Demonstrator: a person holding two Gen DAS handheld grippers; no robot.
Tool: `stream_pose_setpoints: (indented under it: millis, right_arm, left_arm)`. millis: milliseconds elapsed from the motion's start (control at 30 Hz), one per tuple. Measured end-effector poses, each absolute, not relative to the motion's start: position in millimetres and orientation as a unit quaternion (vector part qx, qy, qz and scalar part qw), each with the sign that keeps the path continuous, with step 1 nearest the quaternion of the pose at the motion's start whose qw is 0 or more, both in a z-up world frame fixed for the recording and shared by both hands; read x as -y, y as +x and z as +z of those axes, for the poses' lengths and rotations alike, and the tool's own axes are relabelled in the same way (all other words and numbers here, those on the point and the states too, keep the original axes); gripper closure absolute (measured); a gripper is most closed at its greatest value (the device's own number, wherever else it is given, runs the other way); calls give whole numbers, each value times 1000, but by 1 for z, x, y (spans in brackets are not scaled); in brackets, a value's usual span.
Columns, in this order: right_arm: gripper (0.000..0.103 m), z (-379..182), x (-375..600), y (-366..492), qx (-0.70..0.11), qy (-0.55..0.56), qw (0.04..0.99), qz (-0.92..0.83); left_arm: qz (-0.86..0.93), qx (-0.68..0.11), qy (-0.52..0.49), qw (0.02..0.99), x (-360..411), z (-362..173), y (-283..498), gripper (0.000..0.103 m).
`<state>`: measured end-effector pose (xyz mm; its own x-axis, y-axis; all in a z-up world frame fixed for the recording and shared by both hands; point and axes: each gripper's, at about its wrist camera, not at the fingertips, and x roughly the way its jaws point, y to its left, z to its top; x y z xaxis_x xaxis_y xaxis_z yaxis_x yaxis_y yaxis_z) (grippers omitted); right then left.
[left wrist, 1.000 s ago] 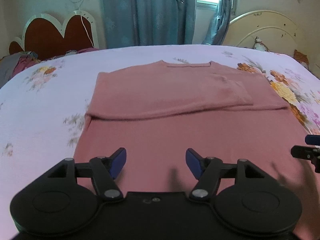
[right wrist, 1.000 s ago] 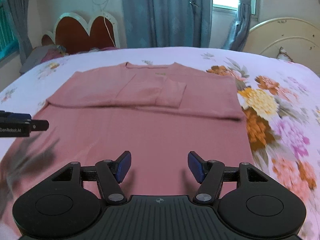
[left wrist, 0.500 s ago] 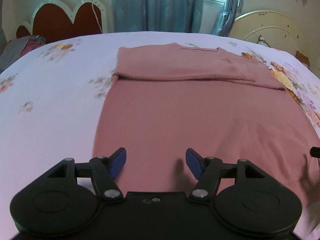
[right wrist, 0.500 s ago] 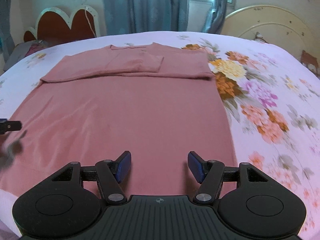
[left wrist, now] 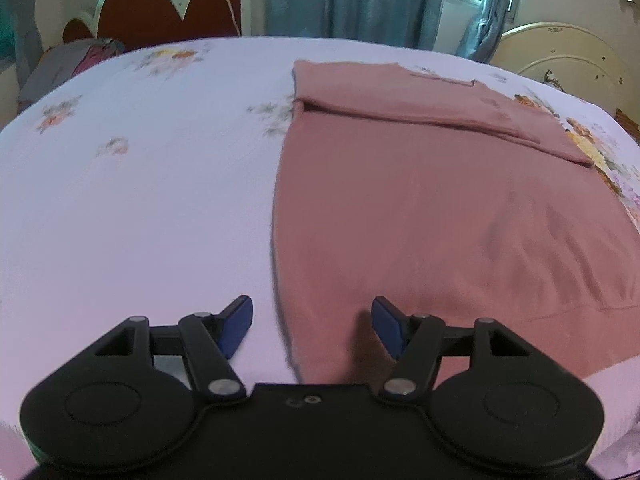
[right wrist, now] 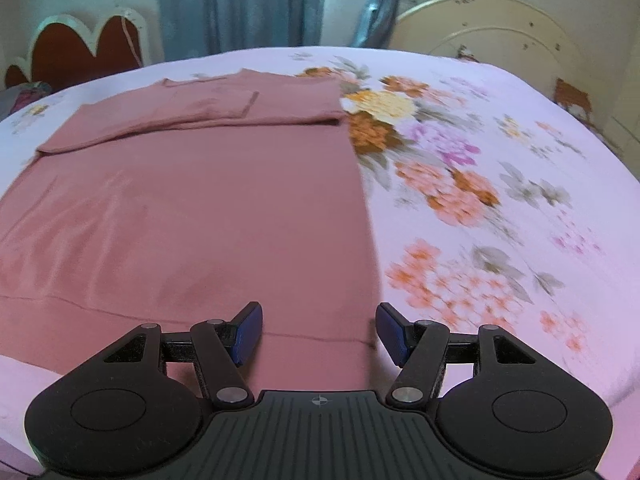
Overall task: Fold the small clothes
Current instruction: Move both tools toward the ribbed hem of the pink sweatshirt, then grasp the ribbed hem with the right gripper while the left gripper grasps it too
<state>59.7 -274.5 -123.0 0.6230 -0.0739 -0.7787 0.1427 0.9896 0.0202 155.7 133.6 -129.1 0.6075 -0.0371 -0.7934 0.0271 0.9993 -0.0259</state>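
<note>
A dusty pink top (left wrist: 440, 208) lies flat on the bed, neckline far, sleeves folded in across the chest; it also shows in the right wrist view (right wrist: 192, 208). My left gripper (left wrist: 312, 328) is open and empty, low over the top's near left bottom corner. My right gripper (right wrist: 319, 332) is open and empty, low over the near right bottom corner by the hem. Each gripper's jaws straddle a side edge of the top.
The bed has a pale pink sheet (left wrist: 140, 200) with flower prints (right wrist: 452, 192). A red heart-shaped headboard (left wrist: 160, 12) and blue curtains (right wrist: 240, 4) stand at the back. A cream round bed frame (right wrist: 500, 32) is at the far right. Piled clothes (left wrist: 72, 64) lie far left.
Both grippers have drawn back toward the near hem and spread apart, the left to the top's left edge, the right to its right edge. Both stayed open. The top has not moved.
</note>
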Motion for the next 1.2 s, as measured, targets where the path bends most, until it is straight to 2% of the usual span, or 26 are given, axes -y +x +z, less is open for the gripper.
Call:
stream_pose_setpoints:
  millis: [500, 533, 567, 700, 767, 833, 933, 1200]
  right_arm:
    - [41, -136, 284, 51, -452, 110, 885, -36]
    - [44, -137, 284, 51, -452, 113, 884, -34]
    - [54, -137, 284, 52, -453, 116, 883, -31]
    - [57, -137, 283, 53, -456, 120, 881, -28]
    - [75, -137, 283, 53, -458, 121, 881, -25]
    - [86, -136, 283, 53, -459, 122, 880, -18]
    - [92, -132, 282, 54, -457, 125, 880, -10]
    - [93, -97, 294, 63, -401, 182, 898, 5]
  left_arm:
    - [-35, -462, -36, 885, -136, -138, 125, 40]
    - [-36, -464, -43, 884, -137, -138, 125, 41]
    - [-40, -465, -50, 883, -137, -138, 125, 43]
    - [-62, -468, -76, 879, -136, -139, 129, 68]
    - [-73, -469, -87, 876, -136, -141, 132, 81]
    - [-83, -471, -96, 873, -135, -142, 134, 96]
    - [-90, -462, -98, 877, -133, -135, 137, 98]
    - [-110, -400, -114, 903, -132, -98, 155, 98]
